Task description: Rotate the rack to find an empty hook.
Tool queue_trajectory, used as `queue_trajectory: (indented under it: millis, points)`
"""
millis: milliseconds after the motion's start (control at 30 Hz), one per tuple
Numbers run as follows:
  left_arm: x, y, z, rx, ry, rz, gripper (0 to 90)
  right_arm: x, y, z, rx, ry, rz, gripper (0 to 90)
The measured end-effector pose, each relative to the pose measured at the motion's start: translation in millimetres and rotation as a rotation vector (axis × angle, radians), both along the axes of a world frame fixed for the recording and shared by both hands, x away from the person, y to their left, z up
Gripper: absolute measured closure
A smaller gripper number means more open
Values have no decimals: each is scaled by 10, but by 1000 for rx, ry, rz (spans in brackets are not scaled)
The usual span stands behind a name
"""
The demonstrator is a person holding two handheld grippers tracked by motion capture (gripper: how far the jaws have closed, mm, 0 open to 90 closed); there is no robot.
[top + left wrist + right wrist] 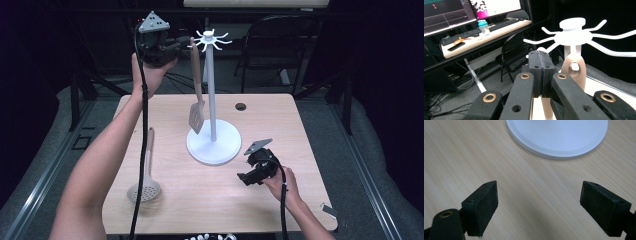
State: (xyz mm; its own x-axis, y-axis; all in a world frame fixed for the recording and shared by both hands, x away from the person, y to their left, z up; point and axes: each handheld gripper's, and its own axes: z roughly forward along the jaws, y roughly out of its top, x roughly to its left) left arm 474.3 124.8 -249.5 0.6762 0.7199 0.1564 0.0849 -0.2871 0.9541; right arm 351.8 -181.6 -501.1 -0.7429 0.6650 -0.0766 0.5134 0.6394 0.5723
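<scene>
High view | left gripper upper left, jaws together, beside hanging spatula on rack | right gripper lower right, jaws apart, empty

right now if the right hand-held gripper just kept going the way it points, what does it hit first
Probably the bare table: the right hand-held gripper, jaws open and empty, tilts down at the wood. Just beyond lies the stand's white base; which comes first is hard to judge.
</scene>
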Motion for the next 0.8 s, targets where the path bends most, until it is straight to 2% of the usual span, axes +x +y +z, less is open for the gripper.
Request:
queue_trajectory:
  millis: [267, 533, 667, 700, 767, 800]
  points:
    - [38, -11, -10, 9, 2, 7, 900, 3, 1, -6, 1, 2, 1, 143]
    - [10, 47, -15, -25, 3, 18, 898, 1, 0, -13, 12, 1, 0, 144]
    - [-32, 152, -13, -59, 14, 26, 818, -5, 2, 2, 11, 4, 8, 143]
    - [-46, 173, -15, -63, 14, 26, 788, -14, 10, 1, 22, 5, -3, 143]
    - [-63, 195, -18, -64, 16, 23, 713, -11, 5, 19, 3, 6, 7, 142]
    - [-82, 213, -25, -62, 15, 25, 713, -11, 4, 20, 3, 4, 8, 143]
